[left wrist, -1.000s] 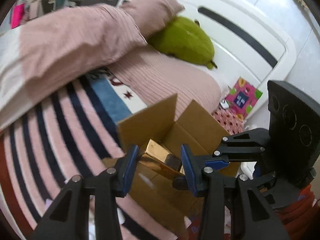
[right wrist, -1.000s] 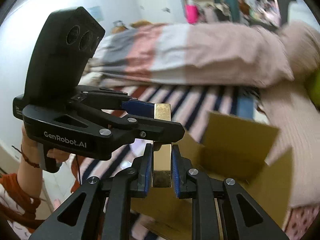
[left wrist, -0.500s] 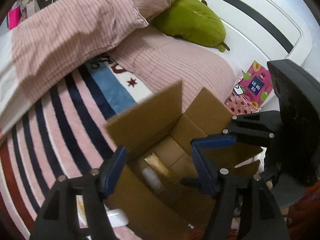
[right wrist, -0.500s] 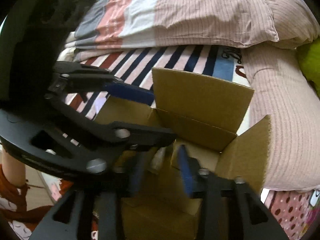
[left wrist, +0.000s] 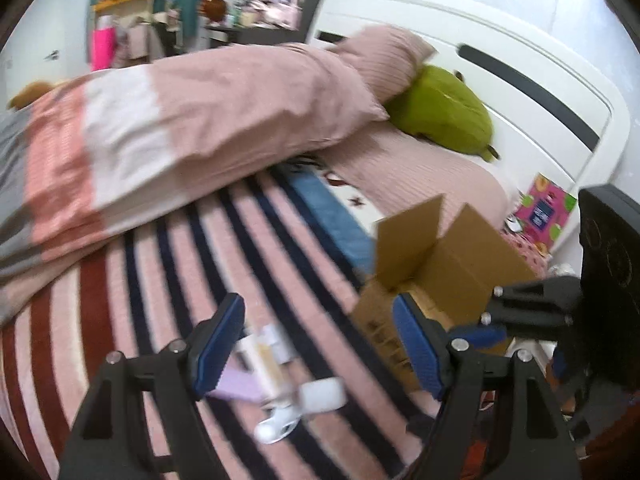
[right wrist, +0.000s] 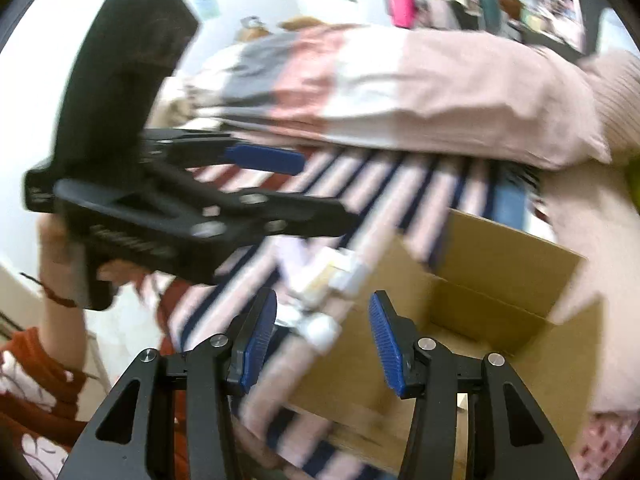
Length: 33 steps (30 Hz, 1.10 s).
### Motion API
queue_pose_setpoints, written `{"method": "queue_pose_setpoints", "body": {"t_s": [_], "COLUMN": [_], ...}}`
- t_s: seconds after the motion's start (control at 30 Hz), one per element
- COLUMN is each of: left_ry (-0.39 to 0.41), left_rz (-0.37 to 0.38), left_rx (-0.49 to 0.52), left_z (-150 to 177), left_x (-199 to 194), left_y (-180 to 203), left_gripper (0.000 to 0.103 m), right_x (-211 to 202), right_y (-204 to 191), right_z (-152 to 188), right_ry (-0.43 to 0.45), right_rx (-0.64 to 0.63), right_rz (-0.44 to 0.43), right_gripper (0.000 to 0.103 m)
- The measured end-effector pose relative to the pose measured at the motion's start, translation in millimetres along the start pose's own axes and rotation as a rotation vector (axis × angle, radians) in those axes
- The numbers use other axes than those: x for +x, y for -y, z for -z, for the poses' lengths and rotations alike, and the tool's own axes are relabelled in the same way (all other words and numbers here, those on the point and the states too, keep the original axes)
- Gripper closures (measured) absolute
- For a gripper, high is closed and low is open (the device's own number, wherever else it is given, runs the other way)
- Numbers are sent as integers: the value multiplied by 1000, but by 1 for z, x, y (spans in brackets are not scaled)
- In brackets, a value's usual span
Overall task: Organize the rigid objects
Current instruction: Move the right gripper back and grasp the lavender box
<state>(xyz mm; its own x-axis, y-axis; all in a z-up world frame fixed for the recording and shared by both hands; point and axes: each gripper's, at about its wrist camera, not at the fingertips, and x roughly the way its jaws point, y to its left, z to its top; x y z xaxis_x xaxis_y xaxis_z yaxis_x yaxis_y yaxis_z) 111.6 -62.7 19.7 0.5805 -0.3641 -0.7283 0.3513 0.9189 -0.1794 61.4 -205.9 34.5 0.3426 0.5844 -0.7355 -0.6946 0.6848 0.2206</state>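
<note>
Brown cardboard box [left wrist: 448, 256] stands open on the striped bedspread [left wrist: 168, 280].
Left of the box, small white and lilac items [left wrist: 276, 364] lie loose on the stripes. The left gripper [left wrist: 320, 344] hangs over them, jaws opening with nothing clamped; the right gripper [right wrist: 322, 344], at the box's near left corner, has its blue pads [right wrist: 258, 340] apart and empty.

Matt cardboard box [left wrist: 452, 256], fuzzy striped cloth blanket [left wrist: 168, 280], ribbed pillow [left wrist: 384, 54]
</note>
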Motion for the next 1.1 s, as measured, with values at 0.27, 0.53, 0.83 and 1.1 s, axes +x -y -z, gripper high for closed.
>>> {"method": "queue_pose_setpoints", "body": {"t_s": [0.27, 0.53, 0.83, 1.1], "left_ry": [33, 7, 0, -1], "left_rz": [-104, -119, -120, -110], "left_rx": [-134, -238, -286, -287], "left_z": [84, 147, 164, 163], "left_x": [-18, -5, -2, -2], "left_y": [-91, -139, -161, -162], "left_gripper": [29, 29, 29, 29], "right_x": [83, 165, 237, 257], "right_y": [-65, -59, -22, 6], "right_z": [1, 9, -11, -3], "right_ry": [-79, -180, -270, -376], "right_rx": [-104, -116, -117, -26], "right_rz": [-76, 14, 189, 153], "right_gripper": [59, 59, 58, 69]}}
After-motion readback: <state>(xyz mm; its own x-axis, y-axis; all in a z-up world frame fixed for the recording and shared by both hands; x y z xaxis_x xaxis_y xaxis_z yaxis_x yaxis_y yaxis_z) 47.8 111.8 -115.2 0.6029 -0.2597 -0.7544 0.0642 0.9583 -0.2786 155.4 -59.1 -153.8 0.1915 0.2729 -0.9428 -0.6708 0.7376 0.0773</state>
